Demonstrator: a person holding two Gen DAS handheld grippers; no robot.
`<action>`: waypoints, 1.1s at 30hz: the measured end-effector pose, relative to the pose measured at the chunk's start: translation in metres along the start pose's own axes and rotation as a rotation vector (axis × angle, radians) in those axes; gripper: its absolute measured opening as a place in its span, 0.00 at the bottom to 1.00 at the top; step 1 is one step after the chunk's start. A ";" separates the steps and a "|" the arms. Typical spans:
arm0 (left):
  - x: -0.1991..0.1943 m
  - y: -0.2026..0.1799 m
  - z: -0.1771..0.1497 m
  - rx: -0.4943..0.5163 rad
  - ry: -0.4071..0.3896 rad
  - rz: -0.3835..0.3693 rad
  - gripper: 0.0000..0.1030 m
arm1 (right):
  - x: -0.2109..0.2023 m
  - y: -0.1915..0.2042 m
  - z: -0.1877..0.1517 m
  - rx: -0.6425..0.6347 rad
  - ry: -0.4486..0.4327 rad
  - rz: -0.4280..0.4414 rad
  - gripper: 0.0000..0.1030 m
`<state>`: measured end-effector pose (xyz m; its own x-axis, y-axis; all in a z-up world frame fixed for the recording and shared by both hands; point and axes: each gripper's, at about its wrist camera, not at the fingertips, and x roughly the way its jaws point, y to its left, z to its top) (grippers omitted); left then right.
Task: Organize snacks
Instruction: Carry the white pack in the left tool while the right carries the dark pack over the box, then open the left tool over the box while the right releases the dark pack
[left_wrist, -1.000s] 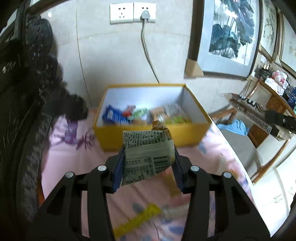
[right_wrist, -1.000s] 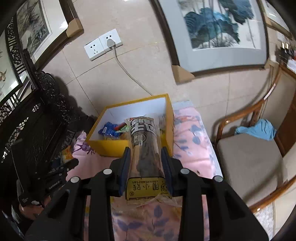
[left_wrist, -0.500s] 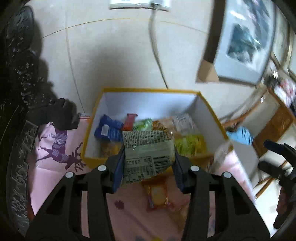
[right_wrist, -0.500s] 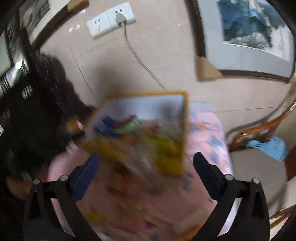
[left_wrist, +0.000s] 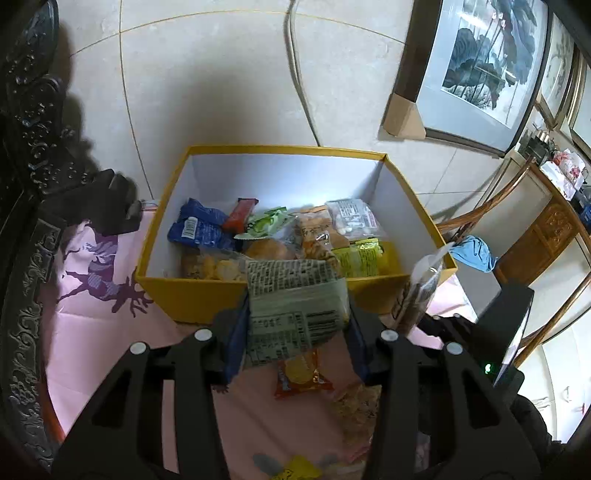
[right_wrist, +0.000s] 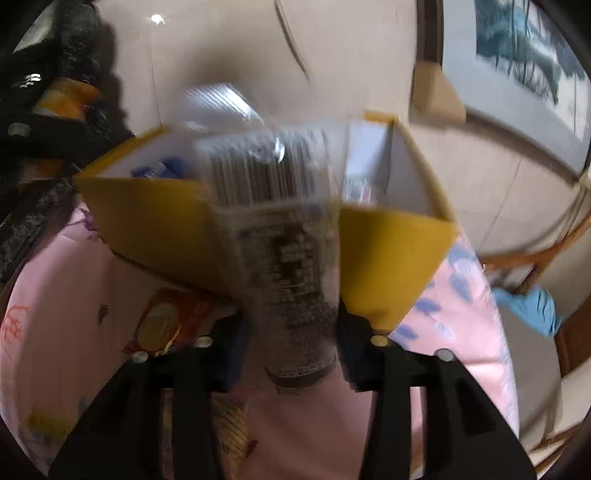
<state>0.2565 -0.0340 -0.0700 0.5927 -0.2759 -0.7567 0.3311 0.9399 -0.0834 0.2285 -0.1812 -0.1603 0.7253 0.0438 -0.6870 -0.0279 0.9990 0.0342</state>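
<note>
In the left wrist view the left gripper (left_wrist: 297, 325) sits low in the centre of the frame, tilted down toward the yellow box (left_wrist: 192, 291), its jaws partly closed and pressing on both sides of one grey-green printed snack packet (left_wrist: 295, 306). The packet's top edge stands in front of the box's near wall, so it hides part of that wall. Inside the box lie several snacks — a blue packet (left_wrist: 201, 230), a red bar (left_wrist: 242, 214), a green-and-white sachet (left_wrist: 267, 221) and others I cannot count surely. On the pink cloth (left_wrist: 96, 332) below the jaws lies one orange packet (left_wrist: 299, 376). At the right edge the right gripper (left_wrist: 428, 317) holds a clear pouch (left_wrist: 421, 288) upright beside the box's corner. In the blurred right wrist view that gripper (right_wrist: 291, 339), whose jaws have just been closing, clamps the clear pouch (right_wrist: 288, 258) in mid-frame, in front of the box (right_wrist: 155, 225); one orange packet (right_wrist: 170, 321) lies at lower left.
</note>
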 end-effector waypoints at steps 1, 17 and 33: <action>0.001 0.001 -0.001 0.001 0.006 0.005 0.45 | -0.002 -0.003 0.003 0.033 0.018 0.034 0.31; -0.041 -0.019 0.054 0.107 -0.205 0.011 0.46 | -0.145 -0.050 0.122 0.146 -0.273 0.101 0.31; 0.018 0.000 0.040 0.131 -0.112 0.396 0.98 | -0.082 -0.085 0.105 0.194 0.023 0.009 0.99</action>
<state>0.2964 -0.0474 -0.0579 0.7662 0.0740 -0.6383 0.1484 0.9461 0.2879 0.2436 -0.2698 -0.0308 0.7098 0.0548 -0.7023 0.1008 0.9788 0.1782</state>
